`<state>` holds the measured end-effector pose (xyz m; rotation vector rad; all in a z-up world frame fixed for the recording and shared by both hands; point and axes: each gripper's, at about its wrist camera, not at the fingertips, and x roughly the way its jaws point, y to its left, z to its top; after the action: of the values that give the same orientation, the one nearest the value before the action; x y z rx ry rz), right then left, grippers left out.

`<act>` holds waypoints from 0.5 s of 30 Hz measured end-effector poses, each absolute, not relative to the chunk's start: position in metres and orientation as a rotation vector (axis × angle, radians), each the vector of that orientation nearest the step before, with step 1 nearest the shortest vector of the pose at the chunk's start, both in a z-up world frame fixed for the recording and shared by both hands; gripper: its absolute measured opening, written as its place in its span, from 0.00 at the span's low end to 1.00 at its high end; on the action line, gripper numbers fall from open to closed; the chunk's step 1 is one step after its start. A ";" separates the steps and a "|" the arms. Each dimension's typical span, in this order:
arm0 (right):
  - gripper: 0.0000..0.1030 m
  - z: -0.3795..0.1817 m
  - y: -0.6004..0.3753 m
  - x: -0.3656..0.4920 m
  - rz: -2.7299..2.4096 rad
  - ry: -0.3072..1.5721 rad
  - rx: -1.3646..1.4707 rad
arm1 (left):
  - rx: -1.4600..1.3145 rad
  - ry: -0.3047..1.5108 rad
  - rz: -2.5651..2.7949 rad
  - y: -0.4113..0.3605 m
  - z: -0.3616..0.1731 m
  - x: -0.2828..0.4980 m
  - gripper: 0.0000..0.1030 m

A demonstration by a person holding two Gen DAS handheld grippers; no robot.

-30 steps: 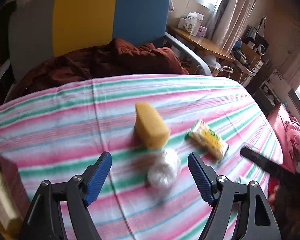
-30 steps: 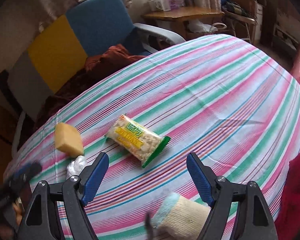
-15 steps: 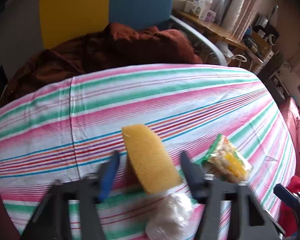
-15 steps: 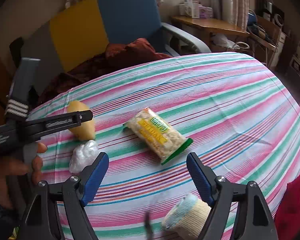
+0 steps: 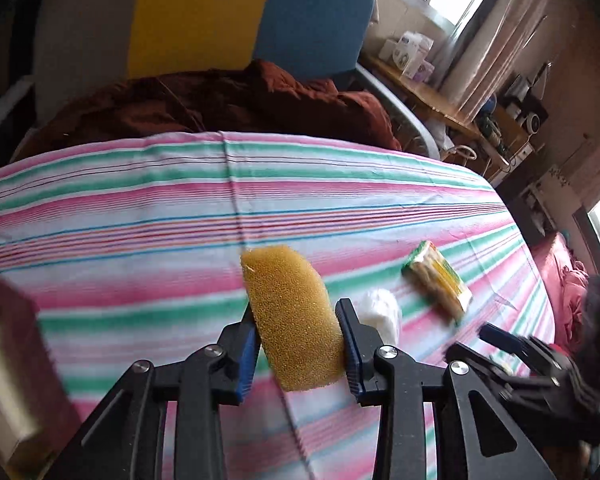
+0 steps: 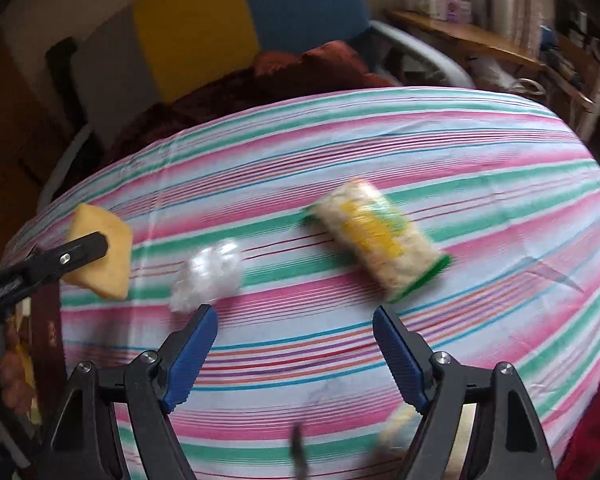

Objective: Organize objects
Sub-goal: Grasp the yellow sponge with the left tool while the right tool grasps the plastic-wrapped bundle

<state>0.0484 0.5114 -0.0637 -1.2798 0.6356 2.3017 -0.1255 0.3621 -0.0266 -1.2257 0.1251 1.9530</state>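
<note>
Sponge [image 5: 294,320] now sits clamped between the left gripper [image 5: 298,344] pads, whose jaws just closed; right gripper [image 6: 296,354] gapes empty, snack [image 6: 376,238] ahead.

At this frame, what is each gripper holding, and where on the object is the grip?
The left gripper is clamped on the yellow sponge, its pads pressing the two broad faces at the near end. The right gripper is open and holds nothing.

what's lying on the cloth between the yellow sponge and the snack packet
A crumpled clear plastic wad lies between the sponge and the packet, clearest in the right wrist view.
</note>
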 end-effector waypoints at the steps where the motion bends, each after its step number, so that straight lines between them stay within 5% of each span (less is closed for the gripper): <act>1: 0.79 -0.064 0.508 0.044 2.321 0.631 -1.293 | -1.211 0.127 1.958 0.354 -0.023 -0.120 0.36; 15: 0.77 -0.097 0.496 -0.023 2.421 0.583 -1.382 | -1.132 0.105 1.986 0.252 0.003 -0.054 0.38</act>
<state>-0.0233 0.4960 -0.0969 -1.3819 0.5835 2.4206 -0.0541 0.2524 0.0027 -1.1318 0.1053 1.9857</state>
